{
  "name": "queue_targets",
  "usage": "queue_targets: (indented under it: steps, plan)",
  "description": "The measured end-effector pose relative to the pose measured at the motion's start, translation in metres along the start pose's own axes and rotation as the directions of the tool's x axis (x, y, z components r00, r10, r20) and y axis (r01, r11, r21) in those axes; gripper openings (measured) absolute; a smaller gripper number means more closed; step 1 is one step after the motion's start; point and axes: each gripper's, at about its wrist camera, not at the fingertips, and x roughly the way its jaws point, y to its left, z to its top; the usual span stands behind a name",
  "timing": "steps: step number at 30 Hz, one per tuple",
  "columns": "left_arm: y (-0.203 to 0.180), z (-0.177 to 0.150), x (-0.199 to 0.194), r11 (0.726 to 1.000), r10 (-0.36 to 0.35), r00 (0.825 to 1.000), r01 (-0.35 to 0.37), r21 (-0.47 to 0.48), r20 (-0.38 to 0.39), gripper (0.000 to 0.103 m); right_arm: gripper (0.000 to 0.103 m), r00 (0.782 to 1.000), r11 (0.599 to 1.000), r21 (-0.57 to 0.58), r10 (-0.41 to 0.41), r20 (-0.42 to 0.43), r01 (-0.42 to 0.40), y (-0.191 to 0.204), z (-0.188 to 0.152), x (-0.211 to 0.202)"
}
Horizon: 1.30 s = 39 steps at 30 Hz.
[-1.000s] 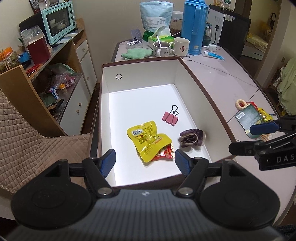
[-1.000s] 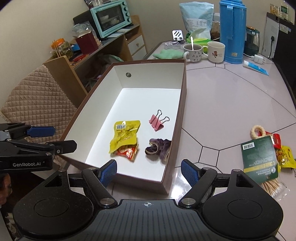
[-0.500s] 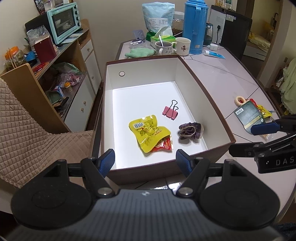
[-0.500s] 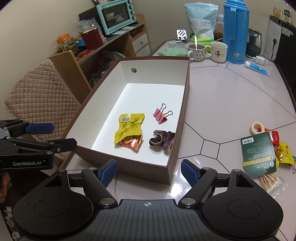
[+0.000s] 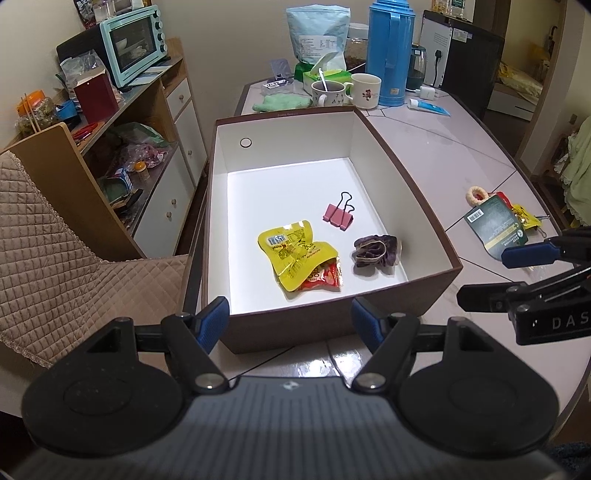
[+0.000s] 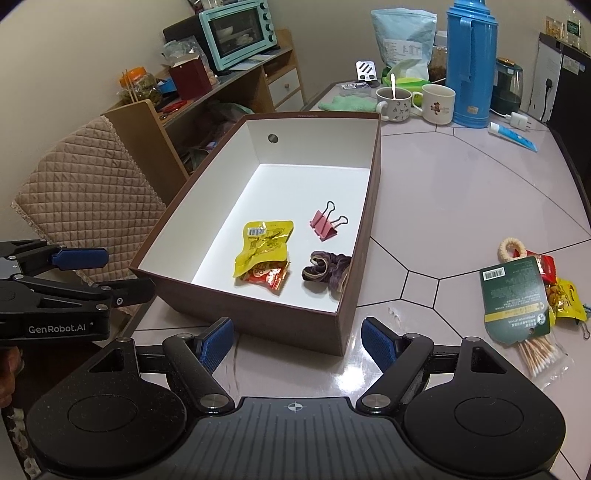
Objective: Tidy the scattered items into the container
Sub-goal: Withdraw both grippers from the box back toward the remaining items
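Note:
A brown box (image 5: 413, 192) with a white inside stands on the table; it also shows in the right wrist view (image 6: 373, 206). In it lie a yellow snack packet (image 5: 295, 258) over a red one (image 5: 325, 277), a pink binder clip (image 5: 338, 216) and a purple scrunchie (image 5: 375, 251). On the table right of the box lie a green packet (image 6: 517, 299), a beige hair tie (image 6: 511, 249), red and yellow snack packets (image 6: 565, 295) and cotton swabs (image 6: 539, 356). My left gripper (image 5: 290, 323) is open and empty before the box's near wall. My right gripper (image 6: 297, 341) is open and empty at the box's near right corner.
At the table's far end stand two mugs (image 5: 347, 90), a blue thermos (image 5: 389, 51), a blue bag (image 5: 319, 33), a green cloth (image 5: 280, 101) and a tube (image 5: 428, 107). A quilted chair (image 5: 48, 266) and a cabinet with a toaster oven (image 5: 133, 40) are on the left.
Both grippers have drawn back toward me from the box, so its near wall now shows in full. Both stay open and empty. The items have not moved.

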Motion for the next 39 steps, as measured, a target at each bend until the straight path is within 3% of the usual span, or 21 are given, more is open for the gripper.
queue_targets:
  steps: [22, 39]
  plan:
    - [-0.018, -0.011, -0.012, 1.000, 0.024, 1.000, -0.024, 0.005, -0.001, 0.070, 0.079, 1.000, 1.000, -0.012, 0.020, 0.013, -0.019, -0.011, -0.011, -0.017]
    - [-0.056, -0.015, -0.019, 0.999, 0.038, 0.999, -0.038, 0.015, -0.001, 0.070, 0.079, 0.999, 1.000, -0.007, 0.030, 0.022, -0.030, -0.044, -0.026, -0.041]
